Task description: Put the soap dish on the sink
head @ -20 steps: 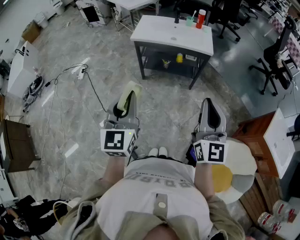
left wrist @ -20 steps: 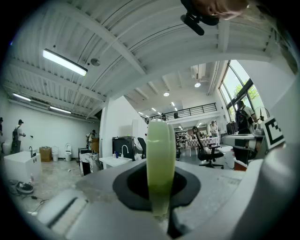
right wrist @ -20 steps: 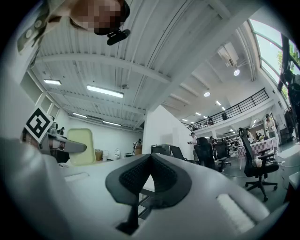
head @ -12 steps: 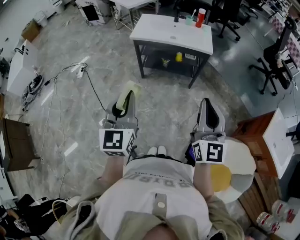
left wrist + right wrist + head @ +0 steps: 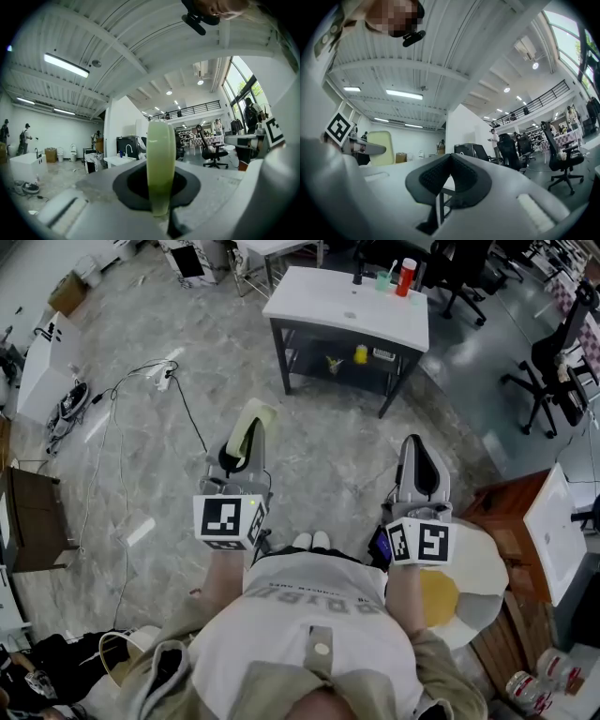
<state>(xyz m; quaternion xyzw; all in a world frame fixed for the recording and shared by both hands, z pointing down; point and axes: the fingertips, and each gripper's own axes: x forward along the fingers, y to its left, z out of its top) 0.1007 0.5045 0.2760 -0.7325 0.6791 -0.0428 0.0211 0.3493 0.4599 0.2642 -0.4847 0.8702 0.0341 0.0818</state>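
Observation:
A pale green soap dish (image 5: pixel 251 432) stands on edge between the jaws of my left gripper (image 5: pixel 246 448), which is shut on it; in the left gripper view the soap dish (image 5: pixel 161 168) rises straight up from the pads. My right gripper (image 5: pixel 423 470) is shut with nothing in it, its dark pads (image 5: pixel 450 180) pressed together. The white sink (image 5: pixel 349 307) sits on a dark frame stand well ahead of both grippers. In the right gripper view the soap dish (image 5: pixel 380 147) shows at the left.
On the sink's far edge stand a red bottle (image 5: pixel 407 277), a green cup (image 5: pixel 382 280) and a dark tap (image 5: pixel 357 277). Cables (image 5: pixel 141 390) trail over the marble floor at left. Office chairs (image 5: pixel 561 362) stand at right, a round white and yellow stool (image 5: pixel 469 582) beside me.
The view has shifted a little; both grippers keep their place in front of me, the left one still clamped on the soap dish. The sink stand sits slightly nearer.

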